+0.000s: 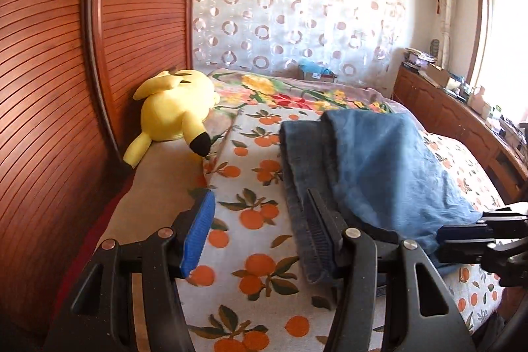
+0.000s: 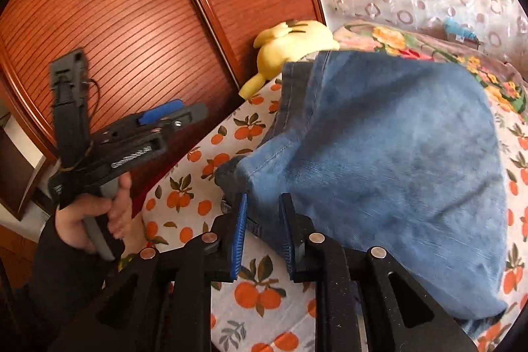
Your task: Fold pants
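1. Pants [image 2: 379, 160], blue denim, already doubled over on the orange-print bedspread [image 1: 250, 220]: lighter upper layer draped across a darker lower layer that shows along the left edge in the left wrist view.
2. Fold judged roughly at the halfway stage: legs apparently laid over each other or over the seat, yet the bundle is loose and broad, with a hemmed corner sticking out toward the near edge of the bed.
3. Left to do, by that judgement: at least one more fold across, then squaring and flattening of the edges.
4. Left gripper [image 1: 260, 230] hovering over the bedspread just beside the pants' left edge, fingers wide apart, nothing between them; one pad blue, the other lying against the darker denim border, contact uncertain.
5. Right gripper [image 2: 264, 230] at the near corner of the pants, fingers a small way apart, a bit of denim edge in the gap, pads not visibly pressing on it; no firm grip apparent.
6. Hand [image 2: 95, 213] in a dark sleeve gripping the left gripper's handle, seen from the right wrist view.
7. Count: one pair of pants, two grippers, one visible hand, one yellow plush toy [image 1: 175, 108] by the wooden slatted panel [image 1: 66, 71], one floral blanket [image 1: 297, 94] farther up the bed.
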